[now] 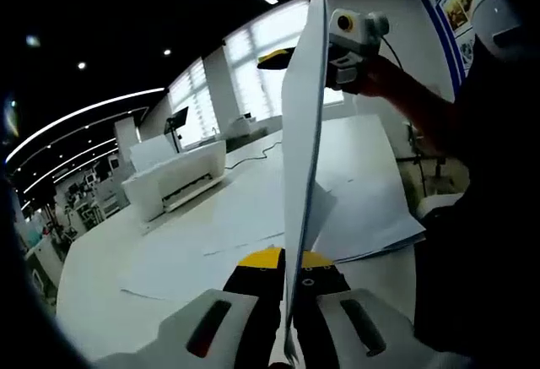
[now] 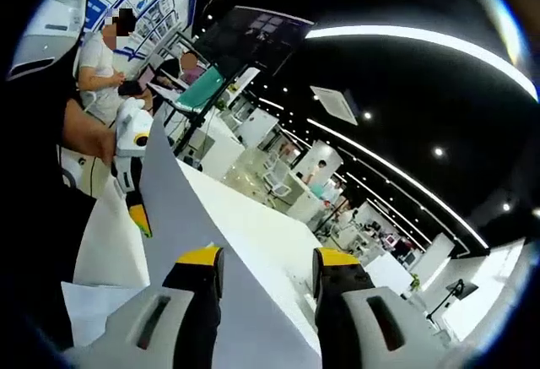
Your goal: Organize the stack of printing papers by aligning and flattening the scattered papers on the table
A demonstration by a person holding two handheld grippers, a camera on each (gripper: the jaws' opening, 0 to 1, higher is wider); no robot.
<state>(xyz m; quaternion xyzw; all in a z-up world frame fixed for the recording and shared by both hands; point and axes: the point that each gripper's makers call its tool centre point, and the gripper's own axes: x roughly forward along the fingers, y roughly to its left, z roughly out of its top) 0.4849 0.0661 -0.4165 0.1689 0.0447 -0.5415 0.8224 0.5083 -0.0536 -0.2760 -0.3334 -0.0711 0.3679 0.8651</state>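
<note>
The left gripper (image 1: 285, 269) clamps the near edge of a lifted sheet (image 1: 302, 132); the right gripper (image 1: 337, 48) grips its far edge. More papers (image 1: 354, 192) lie scattered on the table (image 1: 93, 301) near a printer (image 1: 173, 179).

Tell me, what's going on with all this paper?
A person is tidying loose printing paper with a hand-held claw in each hand. The left claw is shut on a held sheet, seen edge-on and lifted off the white table. The right claw meets the same sheet at its far end, though I can't tell whether it is clamped. More sheets lie scattered and overlapping on the table, not yet squared up. A white printer sits behind them.
</note>
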